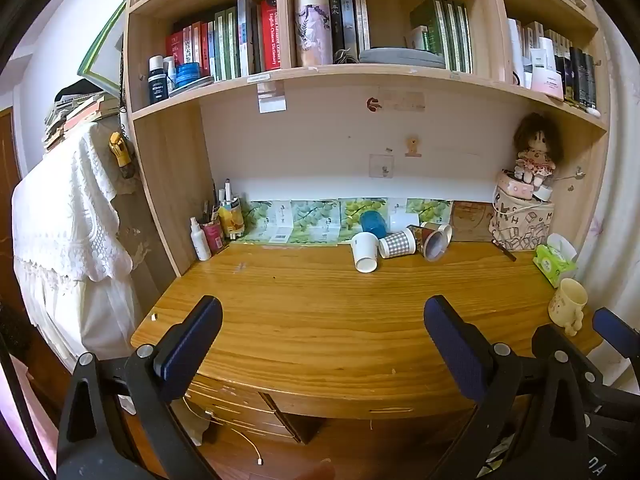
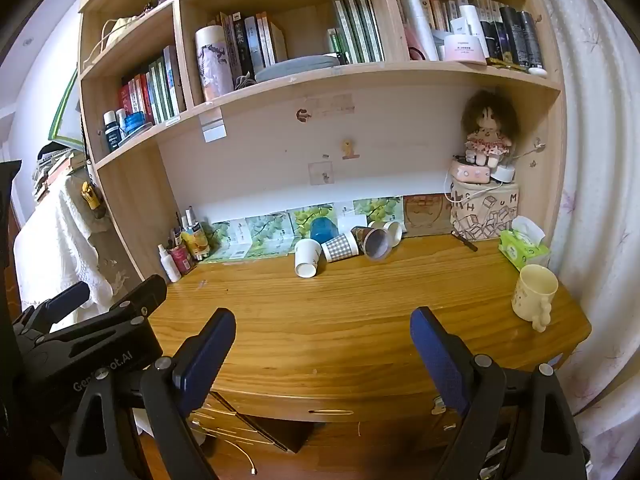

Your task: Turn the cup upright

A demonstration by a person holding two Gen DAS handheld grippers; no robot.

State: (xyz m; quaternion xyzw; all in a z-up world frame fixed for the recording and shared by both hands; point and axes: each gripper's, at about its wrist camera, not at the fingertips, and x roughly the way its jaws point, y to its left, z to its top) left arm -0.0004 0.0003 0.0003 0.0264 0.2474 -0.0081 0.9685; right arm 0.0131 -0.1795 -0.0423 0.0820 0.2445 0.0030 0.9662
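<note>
Several paper cups lie on their sides at the back of the wooden desk [image 1: 320, 320]: a white cup [image 1: 365, 252] [image 2: 307, 258], a checked cup [image 1: 398, 243] [image 2: 340, 247] and a brown cup with a grey inside [image 1: 434, 242] [image 2: 374, 242]. A blue cup [image 1: 373, 223] [image 2: 324, 229] sits behind them. A cream mug [image 1: 568, 304] [image 2: 534, 298] stands upright at the right edge. My left gripper [image 1: 322, 340] and my right gripper [image 2: 322, 344] are both open and empty, held above the desk's front edge, far from the cups.
Bottles and pens [image 1: 212, 228] stand at the back left corner. A green tissue pack [image 2: 522, 250], a printed bag [image 2: 484, 210] and a doll [image 2: 486, 132] are at the back right. Bookshelves hang above. Drawers [image 1: 240, 408] sit under the desk.
</note>
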